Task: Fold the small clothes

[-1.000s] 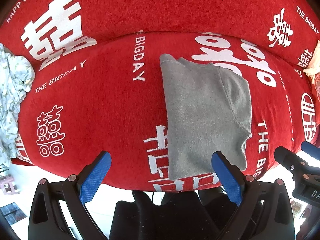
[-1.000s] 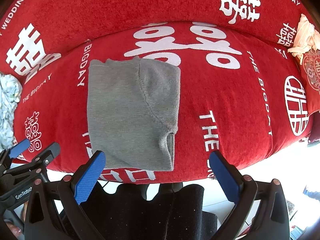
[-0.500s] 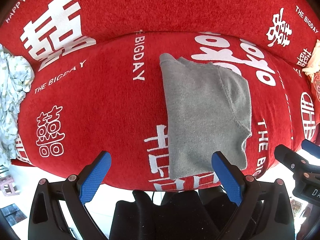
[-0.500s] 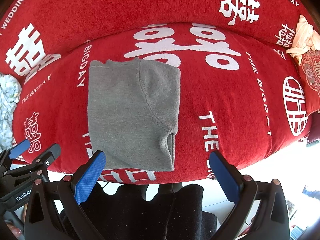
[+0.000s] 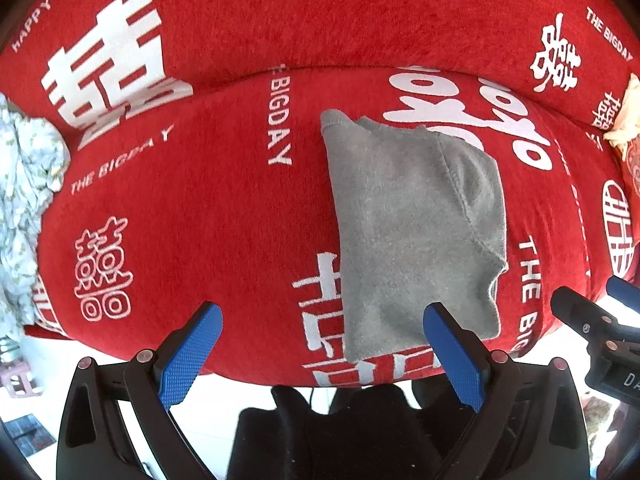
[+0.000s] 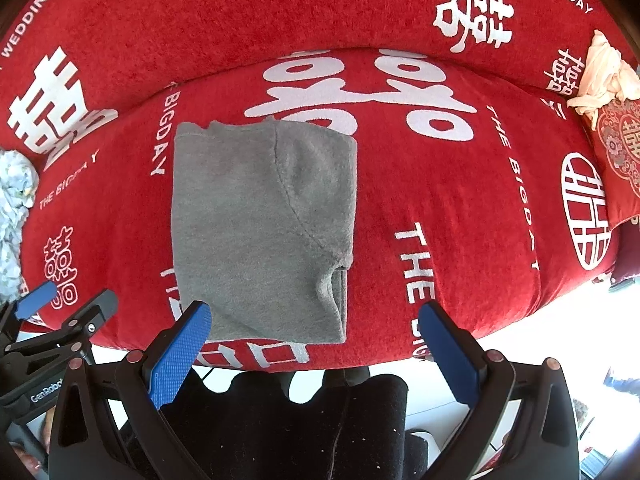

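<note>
A small grey fleece garment [image 5: 412, 232] [image 6: 260, 232] lies folded into a neat rectangle on the red sofa seat [image 5: 200, 208] [image 6: 460, 208]. My left gripper [image 5: 320, 356] hangs open above the seat's front edge, with its right blue pad over the garment's near edge. My right gripper [image 6: 316, 352] is open too, held back from the seat, its left pad in front of the garment's near left corner. Neither holds anything. Each gripper shows at the edge of the other's view.
The sofa cover is red with white characters and lettering. A crumpled pale printed cloth [image 5: 24, 208] [image 6: 14, 216] lies at the seat's left end. A cream cloth [image 6: 604, 76] and a patterned red cushion [image 6: 620, 152] sit at the right end. Pale floor shows below.
Almost nothing has moved. Both views drift very slightly, and the garment lies as it did a second ago.
</note>
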Available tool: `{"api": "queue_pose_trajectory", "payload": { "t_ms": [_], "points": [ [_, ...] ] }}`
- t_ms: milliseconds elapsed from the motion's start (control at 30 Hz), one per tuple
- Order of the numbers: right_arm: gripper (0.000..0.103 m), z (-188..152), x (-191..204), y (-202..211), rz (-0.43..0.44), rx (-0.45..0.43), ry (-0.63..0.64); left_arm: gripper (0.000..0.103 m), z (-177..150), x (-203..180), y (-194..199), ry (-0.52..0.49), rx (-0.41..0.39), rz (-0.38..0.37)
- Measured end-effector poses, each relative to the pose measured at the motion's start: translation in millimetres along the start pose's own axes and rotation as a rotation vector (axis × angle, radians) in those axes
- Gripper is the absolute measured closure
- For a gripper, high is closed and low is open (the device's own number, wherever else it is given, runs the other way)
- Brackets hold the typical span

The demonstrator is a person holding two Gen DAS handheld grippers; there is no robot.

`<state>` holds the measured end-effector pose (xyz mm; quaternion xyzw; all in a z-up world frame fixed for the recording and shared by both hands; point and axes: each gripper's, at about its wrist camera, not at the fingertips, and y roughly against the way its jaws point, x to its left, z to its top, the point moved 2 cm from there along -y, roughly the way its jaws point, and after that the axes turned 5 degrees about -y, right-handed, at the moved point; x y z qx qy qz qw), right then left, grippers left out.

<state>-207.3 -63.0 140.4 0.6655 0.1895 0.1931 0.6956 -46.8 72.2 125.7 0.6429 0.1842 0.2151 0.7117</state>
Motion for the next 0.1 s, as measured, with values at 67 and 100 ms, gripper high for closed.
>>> {"api": "queue_pose_trajectory", "payload": {
  "t_ms": [67,100],
  "points": [
    [0.000,-1.1,-0.3,-1.5,0.002,0.001,-0.003,0.002,0.8,-1.4,0.9,-0.007,-0.005,-0.004],
    [0.000,-0.9,-0.8,-2.0,0.006,0.002,-0.002,0.002,1.0,-1.5,1.0,-0.006,-0.006,-0.005]
  ]
}}
